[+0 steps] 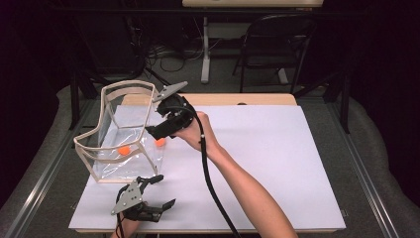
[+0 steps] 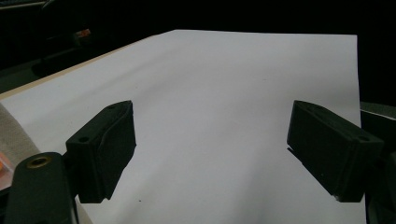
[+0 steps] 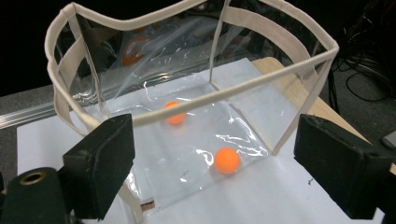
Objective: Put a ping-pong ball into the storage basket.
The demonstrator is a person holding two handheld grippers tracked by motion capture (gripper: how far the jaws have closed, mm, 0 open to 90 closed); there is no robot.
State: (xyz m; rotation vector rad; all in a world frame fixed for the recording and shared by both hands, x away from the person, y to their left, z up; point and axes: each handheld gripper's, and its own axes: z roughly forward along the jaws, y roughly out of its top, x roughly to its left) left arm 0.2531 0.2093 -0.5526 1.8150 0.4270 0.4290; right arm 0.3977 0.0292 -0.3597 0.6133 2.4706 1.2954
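Note:
A clear plastic bag [image 1: 94,147] with a beige fabric rim [image 3: 243,86] stands upright on the left of the white sheet [image 1: 277,158]. Two orange balls lie on its floor, one [image 1: 124,150] [image 3: 176,113] near the middle and one [image 1: 160,142] [image 3: 227,161] by the right-hand wall. My right gripper [image 1: 156,128] [image 3: 217,140] hovers at the bag's right side, above its rim, open with nothing between the jaws. My left gripper [image 1: 162,191] [image 2: 212,149] rests low over the sheet in front of the bag, open, its jaws wide apart and holding nothing.
The white sheet covers a wooden table [image 1: 257,99]. Metal rails [image 1: 364,173] run along both sides. Behind the table stand a dark folding chair [image 1: 277,44] and a white table leg [image 1: 205,54] among floor cables. The right gripper's black cable [image 1: 210,178] trails along the forearm.

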